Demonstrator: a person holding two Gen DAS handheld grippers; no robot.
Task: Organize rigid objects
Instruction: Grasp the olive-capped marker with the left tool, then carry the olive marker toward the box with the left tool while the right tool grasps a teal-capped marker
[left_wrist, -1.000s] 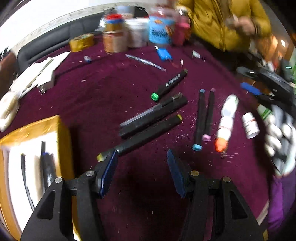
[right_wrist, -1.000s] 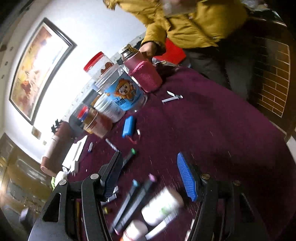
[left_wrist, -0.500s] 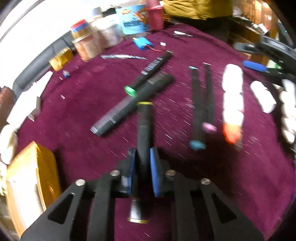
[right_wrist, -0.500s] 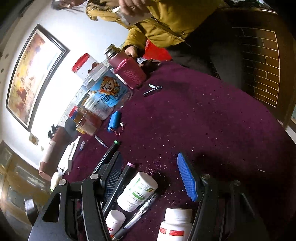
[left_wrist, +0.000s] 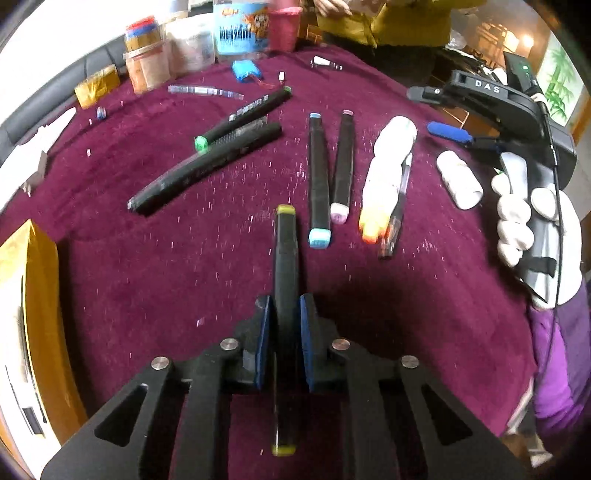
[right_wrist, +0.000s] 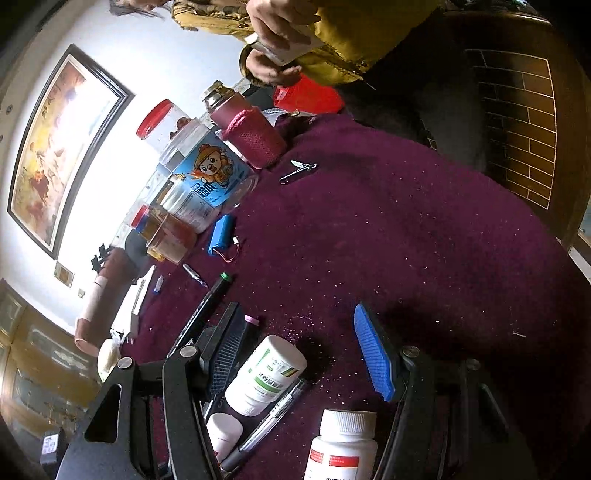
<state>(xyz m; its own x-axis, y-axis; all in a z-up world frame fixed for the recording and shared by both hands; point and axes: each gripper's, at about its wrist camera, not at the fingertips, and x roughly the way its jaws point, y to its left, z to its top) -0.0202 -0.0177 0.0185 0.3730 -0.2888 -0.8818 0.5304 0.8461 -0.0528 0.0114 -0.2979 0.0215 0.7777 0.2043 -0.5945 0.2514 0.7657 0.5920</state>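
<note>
**Left jaws pinched on a yellow-capped marker, right jaws spread over the bottles**

The left gripper (left_wrist: 285, 343) held a black marker with yellow caps at both ends (left_wrist: 285, 266). Its blue pads pressed the barrel from either side, though the jaws were easing very slightly apart at that moment. The marker ran straight out ahead of the jaws, one yellow cap far in front of the tips and the other behind them, between the gripper's arms. It stood over the purple velvet tablecloth (left_wrist: 166, 266).

Ahead and a little to the right of those jaws lay a black marker with blue caps (left_wrist: 318, 177) and, just beside it, a black marker with pink caps (left_wrist: 342, 162). Further right lay a white tube with an orange cap (left_wrist: 382, 184) with a clear pen (left_wrist: 399, 206) against it. To the left of the jaws sat an open yellow cardboard box (left_wrist: 40, 295).

The right gripper (right_wrist: 303, 350) stood about half open, its pads pressing nothing. A white pill bottle with a green label (right_wrist: 266, 373) lay on its side between the jaws, nearer the left finger. A white pill bottle with a red label (right_wrist: 341, 443) stood behind the tips, close to the blue-padded right finger (right_wrist: 373, 354).
</note>
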